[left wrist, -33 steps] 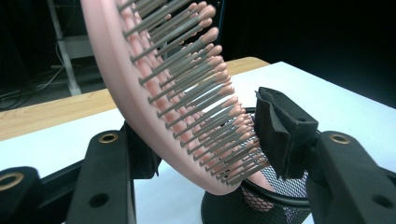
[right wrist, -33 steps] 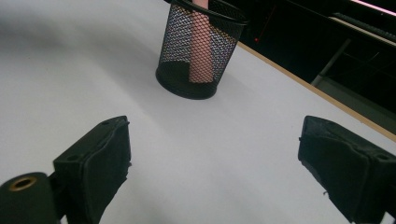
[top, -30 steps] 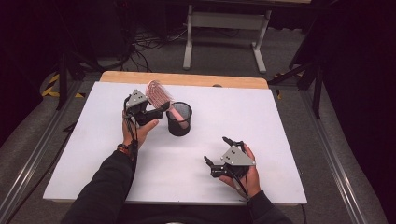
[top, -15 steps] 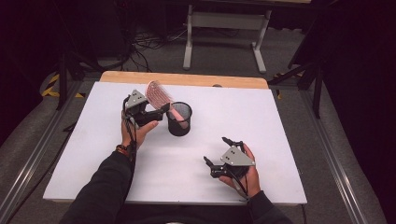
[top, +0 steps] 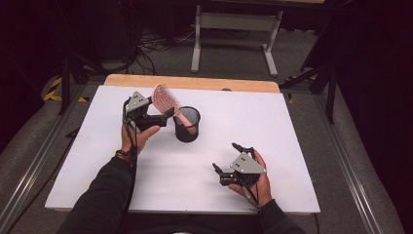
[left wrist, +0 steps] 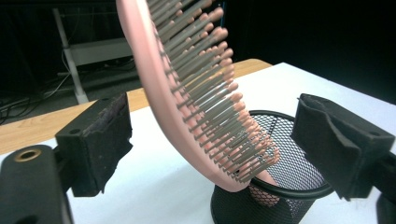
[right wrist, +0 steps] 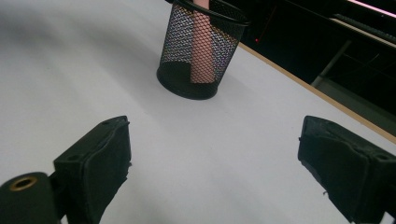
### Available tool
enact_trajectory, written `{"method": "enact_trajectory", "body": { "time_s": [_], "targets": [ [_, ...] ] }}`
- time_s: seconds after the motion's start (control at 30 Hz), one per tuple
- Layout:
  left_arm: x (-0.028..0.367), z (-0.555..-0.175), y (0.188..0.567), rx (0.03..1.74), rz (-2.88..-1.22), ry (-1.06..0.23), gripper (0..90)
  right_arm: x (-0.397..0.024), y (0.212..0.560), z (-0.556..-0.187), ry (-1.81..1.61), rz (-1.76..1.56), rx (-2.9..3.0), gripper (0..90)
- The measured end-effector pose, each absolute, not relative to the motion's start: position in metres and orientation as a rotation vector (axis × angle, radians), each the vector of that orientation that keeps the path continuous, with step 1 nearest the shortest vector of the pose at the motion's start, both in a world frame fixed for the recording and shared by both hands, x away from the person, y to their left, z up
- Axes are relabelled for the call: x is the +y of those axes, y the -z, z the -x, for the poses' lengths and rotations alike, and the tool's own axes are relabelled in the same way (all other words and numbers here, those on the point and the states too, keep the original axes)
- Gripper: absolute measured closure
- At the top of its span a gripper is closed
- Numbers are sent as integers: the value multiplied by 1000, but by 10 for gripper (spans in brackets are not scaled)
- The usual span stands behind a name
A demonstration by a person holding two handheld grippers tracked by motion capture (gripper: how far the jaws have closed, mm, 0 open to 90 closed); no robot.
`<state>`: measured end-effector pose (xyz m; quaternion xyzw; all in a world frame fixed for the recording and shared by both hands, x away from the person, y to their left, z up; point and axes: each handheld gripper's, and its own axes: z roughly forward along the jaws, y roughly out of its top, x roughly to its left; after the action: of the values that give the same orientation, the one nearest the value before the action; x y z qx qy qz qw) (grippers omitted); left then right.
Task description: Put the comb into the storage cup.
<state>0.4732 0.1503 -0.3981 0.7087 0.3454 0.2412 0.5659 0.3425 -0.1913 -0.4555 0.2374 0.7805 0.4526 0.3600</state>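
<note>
The white table [top: 292,126] lies bare from three o'clock round to six o'clock of the black mesh cup [top: 187,125], so a hand could pass freely there up to the right tool [top: 225,171], which rests well apart at about five o'clock with its jaws spread. At the cup's ten o'clock the pink hairbrush [top: 163,99] leans out over the rim, handle down inside, and blocks that side. The left tool [top: 168,118], whose jaws have just been opening, stands with the brush head between its pads without pressing it.
</note>
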Motion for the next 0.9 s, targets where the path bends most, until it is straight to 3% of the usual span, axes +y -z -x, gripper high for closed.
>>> {"method": "enact_trajectory", "body": {
  "time_s": [0.17,0.9],
  "targets": [
    [155,-469,393,774,-1660,-567,67,-191,455,-342,-1168,-612,2010,104],
    [161,-453,384,697,-1723,-631,57,-186,452,-337,-1167,-579,1999,104]
  ]
}}
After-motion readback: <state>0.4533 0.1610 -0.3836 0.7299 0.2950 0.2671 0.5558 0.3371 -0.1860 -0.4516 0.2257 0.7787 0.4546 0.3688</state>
